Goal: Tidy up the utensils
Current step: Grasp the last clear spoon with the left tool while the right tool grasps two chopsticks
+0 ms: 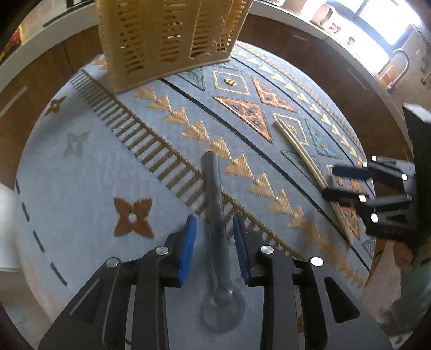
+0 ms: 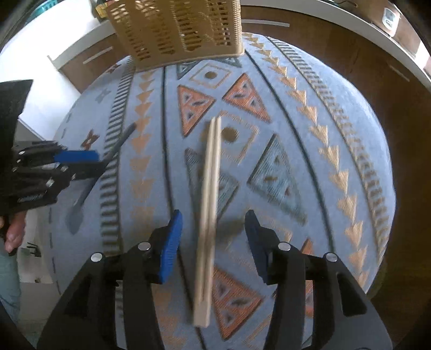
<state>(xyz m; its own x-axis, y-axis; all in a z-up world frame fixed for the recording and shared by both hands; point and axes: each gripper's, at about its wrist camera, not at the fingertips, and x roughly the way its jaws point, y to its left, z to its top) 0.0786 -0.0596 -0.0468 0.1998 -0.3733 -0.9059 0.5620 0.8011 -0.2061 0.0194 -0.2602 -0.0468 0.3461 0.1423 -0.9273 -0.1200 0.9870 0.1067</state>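
A grey spoon (image 1: 215,215) lies on the patterned blue cloth (image 1: 94,175), bowl toward me. My left gripper (image 1: 215,237) is open, its blue pads on either side of the spoon handle, not touching it. A pair of wooden chopsticks (image 2: 208,204) lies on the cloth (image 2: 309,161). My right gripper (image 2: 212,237) is open and straddles them. The chopsticks also show in the left wrist view (image 1: 304,156), with the right gripper (image 1: 339,183) over them. The left gripper (image 2: 80,164) and the spoon (image 2: 107,158) show in the right wrist view. A tan slotted utensil basket (image 1: 167,40) stands at the far end.
The basket also shows in the right wrist view (image 2: 183,29). Brown cabinets (image 1: 323,62) with a white counter (image 1: 296,18) surround the table. A sink tap (image 1: 398,67) is at the far right. The cloth's edge drops off on all sides.
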